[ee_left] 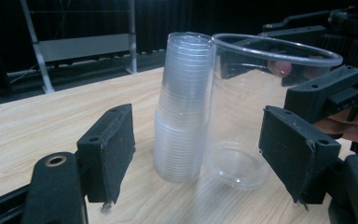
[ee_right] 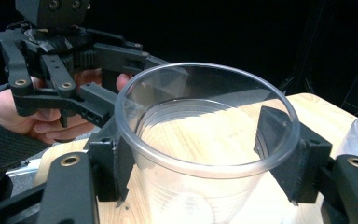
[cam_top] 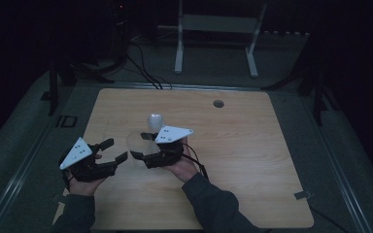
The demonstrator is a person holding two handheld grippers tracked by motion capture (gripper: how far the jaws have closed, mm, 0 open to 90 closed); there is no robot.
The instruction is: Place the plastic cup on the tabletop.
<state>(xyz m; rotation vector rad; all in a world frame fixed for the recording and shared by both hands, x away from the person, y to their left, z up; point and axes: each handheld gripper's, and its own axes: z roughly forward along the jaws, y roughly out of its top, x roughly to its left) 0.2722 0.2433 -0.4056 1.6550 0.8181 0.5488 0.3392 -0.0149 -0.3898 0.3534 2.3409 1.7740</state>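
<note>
Two grippers are held over the desk (cam_top: 252, 160) toward its near left corner. A single clear cup (ee_right: 205, 154) is clamped between the pads of the right gripper (cam_top: 143, 145), standing on the wood. Just beside it stands a stack of clear cups (ee_left: 182, 107). The left gripper (cam_top: 114, 150) is held spread and empty, facing both.

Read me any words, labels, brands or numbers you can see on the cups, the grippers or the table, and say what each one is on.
No readable text anywhere.
The single clear cup held in the right gripper: plain.
The stack of cups: only moulded ridges.
The left gripper and the wooden table: unmarked.
</note>
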